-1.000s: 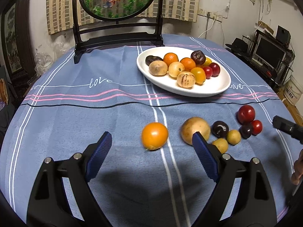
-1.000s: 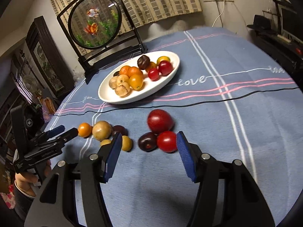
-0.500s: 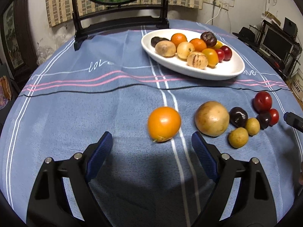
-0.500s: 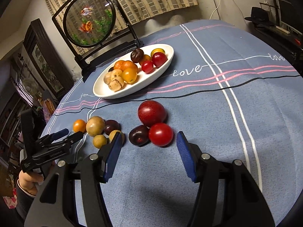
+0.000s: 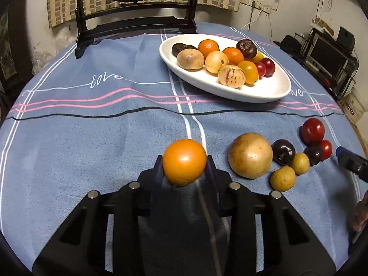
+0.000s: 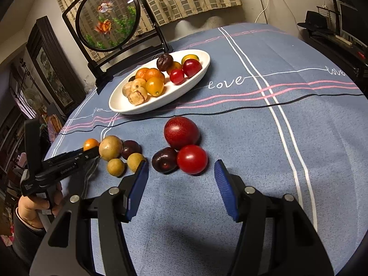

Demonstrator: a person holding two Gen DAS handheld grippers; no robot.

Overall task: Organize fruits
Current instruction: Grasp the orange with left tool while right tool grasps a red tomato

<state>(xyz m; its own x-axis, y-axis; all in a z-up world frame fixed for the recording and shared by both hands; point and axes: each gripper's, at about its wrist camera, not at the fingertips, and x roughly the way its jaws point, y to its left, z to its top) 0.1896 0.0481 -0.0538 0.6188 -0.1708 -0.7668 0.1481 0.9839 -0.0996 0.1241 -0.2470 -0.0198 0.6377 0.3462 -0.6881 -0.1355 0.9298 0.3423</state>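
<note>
My left gripper (image 5: 184,164) is shut on an orange fruit (image 5: 184,162) on the blue tablecloth; it also shows in the right wrist view (image 6: 91,144). To its right lie a large tan fruit (image 5: 250,155), a dark plum (image 5: 283,151), two small yellow fruits (image 5: 282,178) and red fruits (image 5: 312,131). A white oval plate (image 5: 271,89) holds several fruits at the back. My right gripper (image 6: 181,174) is open just short of a red tomato (image 6: 192,159), a dark plum (image 6: 164,160) and a big red fruit (image 6: 181,132).
A round fish-picture stand (image 6: 108,18) on a black frame stands behind the plate. The table edge drops off at the right, with furniture and a monitor (image 5: 329,53) beyond. The other hand-held gripper (image 6: 59,163) reaches in from the left.
My left gripper has moved forward and closed on the orange fruit. My right gripper has come closer to the red tomato and dark plum, still open.
</note>
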